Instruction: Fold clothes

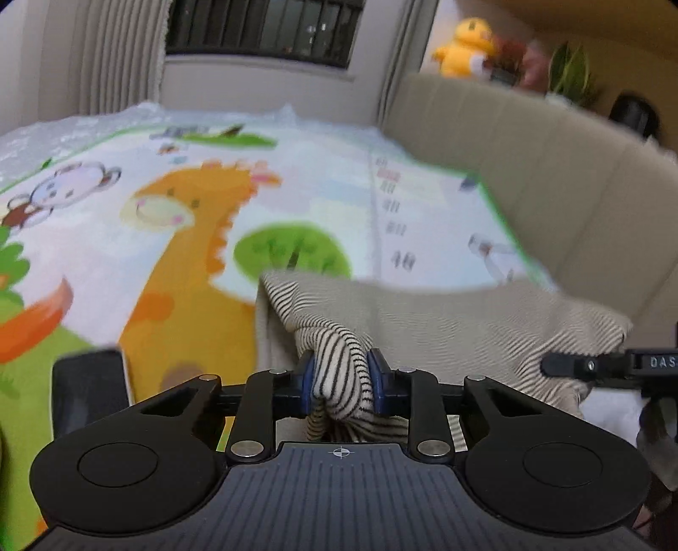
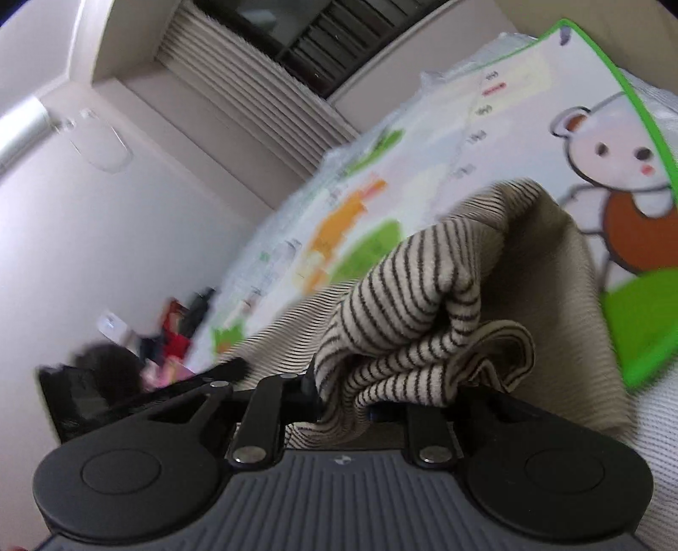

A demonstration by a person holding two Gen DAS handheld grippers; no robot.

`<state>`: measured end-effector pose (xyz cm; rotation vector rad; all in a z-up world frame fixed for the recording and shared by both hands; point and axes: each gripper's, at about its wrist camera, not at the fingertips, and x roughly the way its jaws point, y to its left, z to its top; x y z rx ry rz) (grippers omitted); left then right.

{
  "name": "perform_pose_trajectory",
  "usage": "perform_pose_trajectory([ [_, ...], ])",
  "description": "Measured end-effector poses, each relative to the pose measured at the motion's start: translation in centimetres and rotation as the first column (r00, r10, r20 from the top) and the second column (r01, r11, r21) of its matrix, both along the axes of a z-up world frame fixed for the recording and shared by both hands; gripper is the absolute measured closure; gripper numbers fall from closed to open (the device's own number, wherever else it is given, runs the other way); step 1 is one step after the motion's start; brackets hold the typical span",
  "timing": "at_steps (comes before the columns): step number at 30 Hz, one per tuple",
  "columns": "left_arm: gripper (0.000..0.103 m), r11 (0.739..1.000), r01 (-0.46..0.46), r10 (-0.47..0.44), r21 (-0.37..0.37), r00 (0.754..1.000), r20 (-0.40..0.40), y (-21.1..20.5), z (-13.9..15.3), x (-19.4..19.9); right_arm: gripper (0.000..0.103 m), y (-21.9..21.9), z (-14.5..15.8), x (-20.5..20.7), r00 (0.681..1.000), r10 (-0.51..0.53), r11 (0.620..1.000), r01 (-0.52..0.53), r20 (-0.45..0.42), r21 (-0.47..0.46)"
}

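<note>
A beige garment with thin black stripes (image 1: 445,322) lies over a cartoon play mat (image 1: 178,237). My left gripper (image 1: 342,377) is shut on a bunched fold of the striped garment between its blue pads (image 1: 375,375). In the right wrist view my right gripper (image 2: 381,402) is shut on another bunched part of the same striped garment (image 2: 407,296), which covers its fingertips. The right gripper's black finger (image 1: 593,364) shows at the right edge of the left wrist view, against the cloth. The rest of the garment hangs and drapes between both grippers.
A beige sofa (image 1: 529,169) runs along the mat's right side, with a yellow plush duck (image 1: 462,42) and a plant (image 1: 572,72) behind it. Curtains and a dark window (image 1: 262,25) stand at the far end. A black object (image 1: 89,385) lies at the left on the mat.
</note>
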<state>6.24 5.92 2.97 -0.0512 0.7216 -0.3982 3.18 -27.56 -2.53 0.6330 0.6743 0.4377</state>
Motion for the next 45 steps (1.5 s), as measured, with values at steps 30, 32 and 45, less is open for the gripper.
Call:
perform_pose_trajectory([
  [30,0.047,0.984,0.007,-0.026,-0.181,0.994,-0.104,1.4,0.5,-0.1,0.066,-4.4,4.8,-0.4,0.969,-0.011,0.933,0.099,0.246,-0.345],
  [32,0.039,0.972,0.073,-0.114,-0.225,0.978,-0.177,-0.2,-0.2,-0.2,0.064,-5.4,5.7,-0.7,0.965,-0.01,0.929,0.105,0.262,-0.354],
  [45,0.044,0.998,0.064,-0.062,0.012,0.992,-0.108,-4.4,-3.2,9.0,0.066,-3.6,-0.8,10.3,0.995,0.016,0.845,0.038,0.096,-0.533],
])
